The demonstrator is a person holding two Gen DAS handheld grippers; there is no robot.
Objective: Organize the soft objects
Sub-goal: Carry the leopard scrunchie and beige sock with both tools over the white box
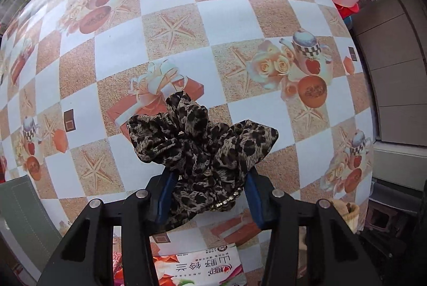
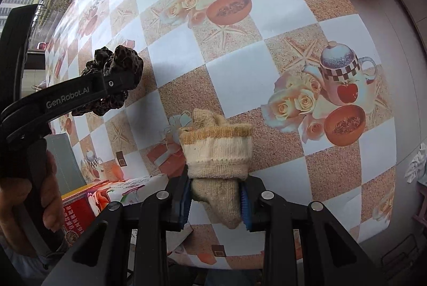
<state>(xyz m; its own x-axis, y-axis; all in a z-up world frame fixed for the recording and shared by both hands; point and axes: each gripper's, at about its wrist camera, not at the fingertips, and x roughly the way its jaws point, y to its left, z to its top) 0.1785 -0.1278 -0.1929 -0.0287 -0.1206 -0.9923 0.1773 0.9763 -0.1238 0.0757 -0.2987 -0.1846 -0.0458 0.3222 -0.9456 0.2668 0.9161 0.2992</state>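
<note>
A light, limp leopard-print scrunchie (image 1: 202,149) is pinched between the blue pads of the left gripper (image 1: 205,195) above the checked tablecloth (image 1: 170,11), best held through its bunched middle, while a soft knitted sock (image 2: 217,160) is clamped mid-length in the right gripper (image 2: 216,203)

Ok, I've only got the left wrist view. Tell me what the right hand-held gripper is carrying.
Observer: The right hand-held gripper is shut on a beige knitted sock, with the cuff pointing away from the camera.
Operator: Report what's past the table edge on that side.
Observer: A crumpled white cloth shows beyond the table, at the right edge of the right wrist view.
Operator: Now describe my left side from there.
Observer: A person's hand grips the handle of the left hand-held gripper, whose fingers flank the leopard-print scrunchie.
</note>
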